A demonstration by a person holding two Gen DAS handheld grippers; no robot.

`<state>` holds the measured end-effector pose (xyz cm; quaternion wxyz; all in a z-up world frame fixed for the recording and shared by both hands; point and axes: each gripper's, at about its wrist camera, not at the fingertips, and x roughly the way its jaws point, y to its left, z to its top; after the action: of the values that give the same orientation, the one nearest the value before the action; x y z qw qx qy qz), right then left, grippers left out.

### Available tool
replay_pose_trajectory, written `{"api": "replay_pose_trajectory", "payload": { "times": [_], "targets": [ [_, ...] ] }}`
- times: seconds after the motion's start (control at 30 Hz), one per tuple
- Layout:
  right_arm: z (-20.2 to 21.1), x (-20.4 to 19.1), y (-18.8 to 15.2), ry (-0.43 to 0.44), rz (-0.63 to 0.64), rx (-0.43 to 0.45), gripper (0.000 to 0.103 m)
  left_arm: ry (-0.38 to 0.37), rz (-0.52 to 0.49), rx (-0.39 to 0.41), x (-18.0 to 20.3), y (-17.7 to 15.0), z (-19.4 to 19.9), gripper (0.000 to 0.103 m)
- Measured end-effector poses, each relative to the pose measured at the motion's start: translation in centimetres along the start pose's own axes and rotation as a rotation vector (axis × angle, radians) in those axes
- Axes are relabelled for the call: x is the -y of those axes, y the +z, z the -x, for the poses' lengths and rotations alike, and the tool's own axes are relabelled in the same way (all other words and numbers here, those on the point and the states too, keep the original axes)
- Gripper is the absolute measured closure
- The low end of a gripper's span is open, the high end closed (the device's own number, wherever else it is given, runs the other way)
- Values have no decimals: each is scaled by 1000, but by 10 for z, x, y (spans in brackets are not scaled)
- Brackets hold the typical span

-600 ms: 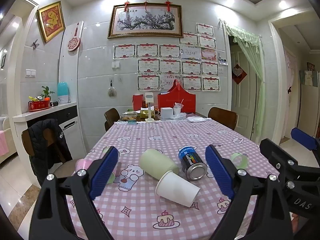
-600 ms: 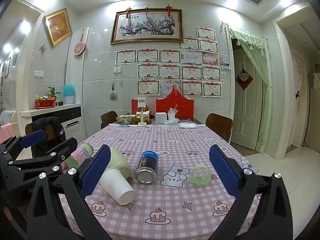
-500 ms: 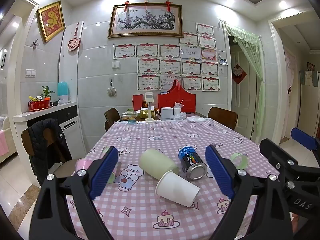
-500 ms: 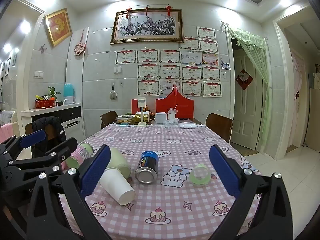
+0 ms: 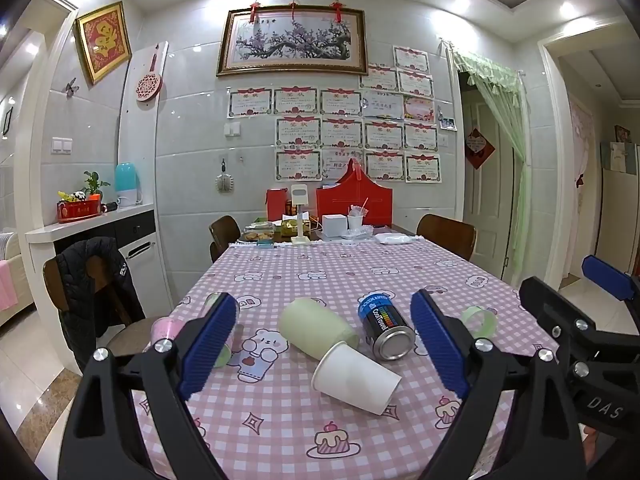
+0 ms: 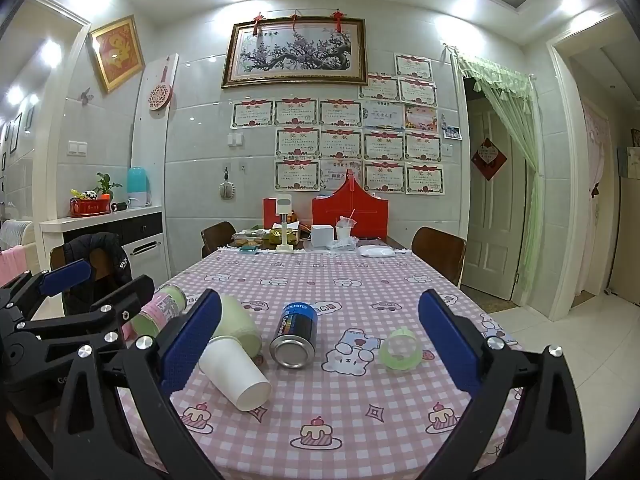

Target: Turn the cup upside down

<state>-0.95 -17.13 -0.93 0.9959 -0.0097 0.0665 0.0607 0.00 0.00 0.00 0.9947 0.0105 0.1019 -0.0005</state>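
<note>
We find a private home, specifically a dining room. A long dining table (image 5: 400, 268) under a pink checked cartoon tablecloth (image 6: 360, 280) is flanked by wooden chairs (image 5: 448, 234), one draped with a black jacket (image 5: 94, 280). The tiled wall carries a framed plum-blossom painting (image 5: 292, 42) and rows of award certificates (image 6: 352, 136). A side counter (image 5: 92, 220) holds a potted plant (image 5: 93, 184). A green curtain (image 6: 516, 120) hangs over an interior doorway.
</note>
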Motion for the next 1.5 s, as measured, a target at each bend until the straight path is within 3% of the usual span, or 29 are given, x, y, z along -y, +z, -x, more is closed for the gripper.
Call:
{"api": "replay_pose_trajectory", "payload": {
  "times": [1.2,1.43,1.5],
  "targets": [
    [-10,-5,-10,4,-1,-10,8,2,3,-7,-3,2,-2,15],
    [-17,-7,-17,7,-2,-19,8,6,2,-16,-8,-3,-8,15],
    [-18,-8,-18,8,-3,-21,8,10,3,-20,-15,-17,-13,15]
  ]
}}
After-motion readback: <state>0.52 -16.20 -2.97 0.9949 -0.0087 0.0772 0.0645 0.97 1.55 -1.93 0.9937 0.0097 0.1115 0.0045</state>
